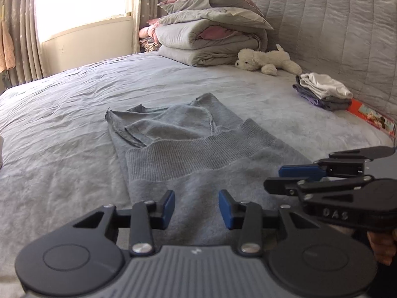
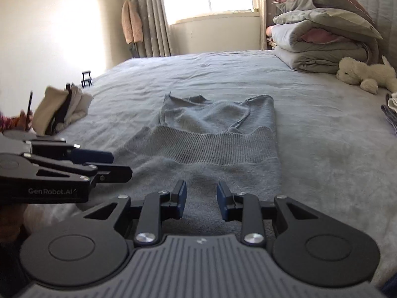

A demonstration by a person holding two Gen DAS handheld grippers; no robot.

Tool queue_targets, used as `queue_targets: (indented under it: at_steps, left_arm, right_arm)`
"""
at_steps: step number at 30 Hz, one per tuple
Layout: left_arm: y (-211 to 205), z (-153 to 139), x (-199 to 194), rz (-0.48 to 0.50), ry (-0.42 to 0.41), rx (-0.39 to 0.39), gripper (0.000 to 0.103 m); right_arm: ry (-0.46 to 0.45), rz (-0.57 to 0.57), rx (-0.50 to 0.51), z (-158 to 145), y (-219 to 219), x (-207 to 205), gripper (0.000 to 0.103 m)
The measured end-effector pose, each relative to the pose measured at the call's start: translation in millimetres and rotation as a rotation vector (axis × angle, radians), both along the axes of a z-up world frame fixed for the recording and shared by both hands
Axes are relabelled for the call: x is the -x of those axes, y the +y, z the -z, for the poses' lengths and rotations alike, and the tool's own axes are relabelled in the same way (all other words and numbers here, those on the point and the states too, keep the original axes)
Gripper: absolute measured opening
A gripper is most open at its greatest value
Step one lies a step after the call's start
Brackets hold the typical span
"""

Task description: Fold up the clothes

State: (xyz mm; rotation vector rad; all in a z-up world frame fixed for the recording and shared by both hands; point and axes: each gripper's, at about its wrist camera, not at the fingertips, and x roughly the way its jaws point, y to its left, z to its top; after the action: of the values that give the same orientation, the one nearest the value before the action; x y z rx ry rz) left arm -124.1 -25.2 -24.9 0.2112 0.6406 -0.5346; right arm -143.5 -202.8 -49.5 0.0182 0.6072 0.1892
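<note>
A grey knitted sweater (image 1: pixel 198 149) lies flat on the bed, its ribbed hem (image 1: pixel 193 159) folded up over the body; the folded-in sleeves and neckline lie beyond it. My left gripper (image 1: pixel 196 207) hovers over the sweater's near edge, open, with nothing between its blue pads. Just to its right is my right gripper (image 1: pixel 285 178), seen side-on. In the right wrist view the right gripper (image 2: pixel 201 198) is also open and empty above the near part of the sweater (image 2: pixel 218 136). The left gripper (image 2: pixel 114 165) shows at the left edge.
Folded quilts (image 1: pixel 211 39) and a white plush toy (image 1: pixel 268 60) lie at the head of the bed by the padded headboard (image 1: pixel 335 24). A stack of folded clothes (image 1: pixel 322 89) and a red box (image 1: pixel 369 116) sit at the right. More loose clothes (image 2: pixel 62 106) lie at the left.
</note>
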Motion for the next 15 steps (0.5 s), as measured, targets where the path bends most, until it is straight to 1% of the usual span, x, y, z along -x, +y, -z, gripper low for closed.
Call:
queue_targets:
  at_steps: [1,2,3,5,6,7,8,10,11,12,13,15]
  left_arm:
    - [-0.5,9.3,0.1,-0.015,0.022,-0.029,0.039]
    - [-0.5,18.1,0.5,-0.028,0.04,-0.054,0.039]
    - [3.4,21.6,3.5,-0.026,0.029,-0.049,0.039]
    - [10.1,20.3,5.4,-0.032,0.022,-0.051,0.039]
    - [13.6,19.8,6.1,-0.036,0.021,-0.05,0.039]
    - [17.6,20.3,4.5,-0.043,0.032,-0.033,0.039]
    - [21.5,20.8,3.0,-0.05,0.043,-0.018,0.039]
    - [25.8,20.7,1.9,-0.057,0.053,-0.006,0.039]
    - [27.0,20.5,1.8,-0.06,0.057,-0.003,0.039]
    - [27.4,20.5,2.0,-0.063,0.061,-0.002,0.039]
    - [27.6,20.6,2.2,-0.065,0.063,-0.002,0.039]
    - [27.5,20.6,2.4,-0.065,0.066,-0.006,0.039]
  right_arm:
    - [0.033,-0.016,0.031,7.8,4.4,-4.0,0.032]
    - [0.039,-0.023,0.057,12.3,5.9,-5.1,0.031]
    - [0.043,-0.027,0.076,15.1,5.9,-5.6,0.028]
    - [0.046,-0.014,0.073,12.3,-2.2,-4.2,0.026]
    - [0.048,0.02,0.063,11.0,-10.0,-4.3,0.026]
    - [0.051,0.055,0.057,9.9,-17.6,-4.1,0.022]
    - [0.052,0.091,0.063,9.1,-25.0,-3.7,0.014]
    - [0.067,0.163,0.061,9.2,-42.2,-2.0,0.01]
    - [0.079,0.198,0.054,9.9,-50.9,-1.6,0.01]
    - [0.095,0.227,0.041,11.1,-57.3,-2.5,0.014]
    - [0.106,0.244,0.024,12.1,-61.6,-3.0,0.028]
    - [0.114,0.249,0.013,12.9,-63.2,-4.1,0.03]
